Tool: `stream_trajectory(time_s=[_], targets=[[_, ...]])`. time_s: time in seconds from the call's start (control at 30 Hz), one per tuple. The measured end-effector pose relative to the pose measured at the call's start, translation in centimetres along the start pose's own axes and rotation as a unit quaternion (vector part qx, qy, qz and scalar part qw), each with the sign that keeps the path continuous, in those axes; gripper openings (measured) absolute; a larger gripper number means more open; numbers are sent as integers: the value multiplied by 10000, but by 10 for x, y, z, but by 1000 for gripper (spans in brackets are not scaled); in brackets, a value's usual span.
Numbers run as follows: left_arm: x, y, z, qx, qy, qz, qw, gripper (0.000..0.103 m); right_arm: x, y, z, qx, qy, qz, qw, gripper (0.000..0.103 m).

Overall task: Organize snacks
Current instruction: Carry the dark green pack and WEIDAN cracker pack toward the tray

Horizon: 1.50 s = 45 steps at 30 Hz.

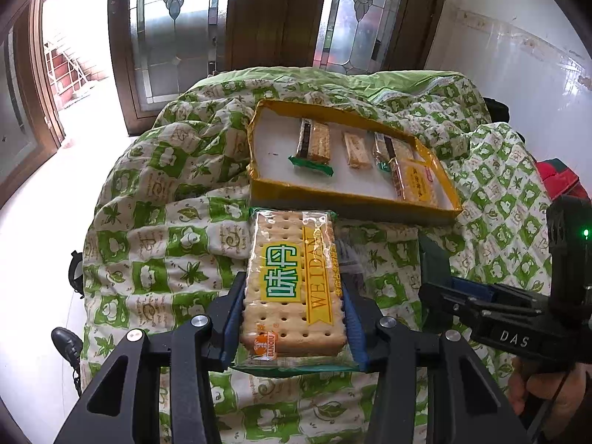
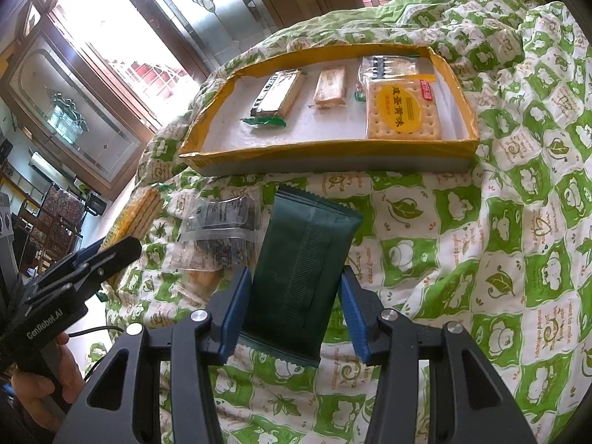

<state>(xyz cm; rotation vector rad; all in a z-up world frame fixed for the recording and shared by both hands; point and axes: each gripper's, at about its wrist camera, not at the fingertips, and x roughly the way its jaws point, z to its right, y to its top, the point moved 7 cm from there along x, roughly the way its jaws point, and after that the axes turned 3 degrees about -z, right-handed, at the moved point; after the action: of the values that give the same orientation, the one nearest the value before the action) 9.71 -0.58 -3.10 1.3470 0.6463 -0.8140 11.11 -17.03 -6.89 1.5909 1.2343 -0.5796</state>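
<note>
My left gripper (image 1: 294, 318) is shut on a clear-wrapped cracker pack (image 1: 292, 277) with a green and yellow label, held above the quilt in front of the yellow-rimmed box (image 1: 355, 201). My right gripper (image 2: 296, 314) is shut on a dark green snack packet (image 2: 299, 270), held just before the same box (image 2: 333, 146). The box holds several wrapped snacks, among them a cracker pack with a yellow oval label (image 2: 403, 111). The left gripper also shows at the left of the right wrist view (image 2: 92, 262), and the right gripper at the right of the left wrist view (image 1: 436, 288).
A green and white patterned quilt (image 2: 499, 240) covers the surface. A clear snack packet (image 2: 222, 229) lies on it left of the green packet. Wooden doors with patterned glass (image 1: 185, 37) stand behind. A red object (image 1: 558, 177) lies at the far right.
</note>
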Motion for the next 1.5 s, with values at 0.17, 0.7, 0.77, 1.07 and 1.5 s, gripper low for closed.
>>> stream_trajectory(time_s=[0.17,0.7,0.77,1.07,1.5], targets=[[1,8,3,53,4,23,10000,50,-1,0,0,3,1,13,10000,47],[5,23,7,140,16,23,9999,50,-7,11,3,-15,-28,91,10000,47],[6,27,8,146,14,22,9999,50,-9,15,4,-42,-50,116,9999,47],[9,45,11,214,-4,49,9998,50,-21,39,8,-119,-82,228,9996,47],[35,85,7,176,70,-18,9998,50,-19,72,11,-181,-49,270,9995,47]])
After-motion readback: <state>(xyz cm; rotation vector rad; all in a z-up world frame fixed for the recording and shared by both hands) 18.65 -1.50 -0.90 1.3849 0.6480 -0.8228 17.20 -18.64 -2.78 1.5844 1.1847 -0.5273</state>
